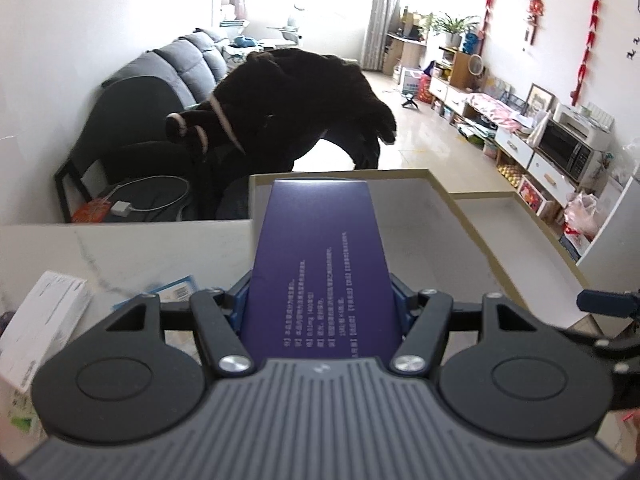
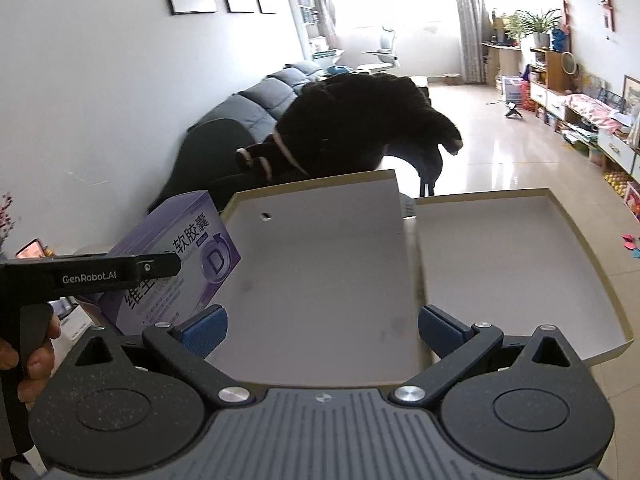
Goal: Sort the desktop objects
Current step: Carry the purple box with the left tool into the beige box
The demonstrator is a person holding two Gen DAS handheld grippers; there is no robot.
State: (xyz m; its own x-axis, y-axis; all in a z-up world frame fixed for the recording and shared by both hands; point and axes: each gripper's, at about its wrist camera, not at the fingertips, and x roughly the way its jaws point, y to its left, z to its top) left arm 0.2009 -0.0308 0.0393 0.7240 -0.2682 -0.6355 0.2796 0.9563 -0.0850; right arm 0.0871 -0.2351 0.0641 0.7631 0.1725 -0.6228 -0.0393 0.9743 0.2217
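From the left wrist, a purple vitamin D box (image 1: 320,264) is being clamped at half spread by the left gripper (image 1: 320,304), toward twelve o'clock over a shallow cardboard tray (image 1: 460,216).

From the right wrist, the right gripper (image 2: 322,330) is being held wide open and empty above the tray (image 2: 320,264); the box (image 2: 176,260) is being carried at ten o'clock.

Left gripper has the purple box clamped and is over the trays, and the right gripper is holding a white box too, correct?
Not quite. The right gripper holds nothing: the right wrist view shows its jaws open over the bare tray. The left gripper does clamp the purple box.
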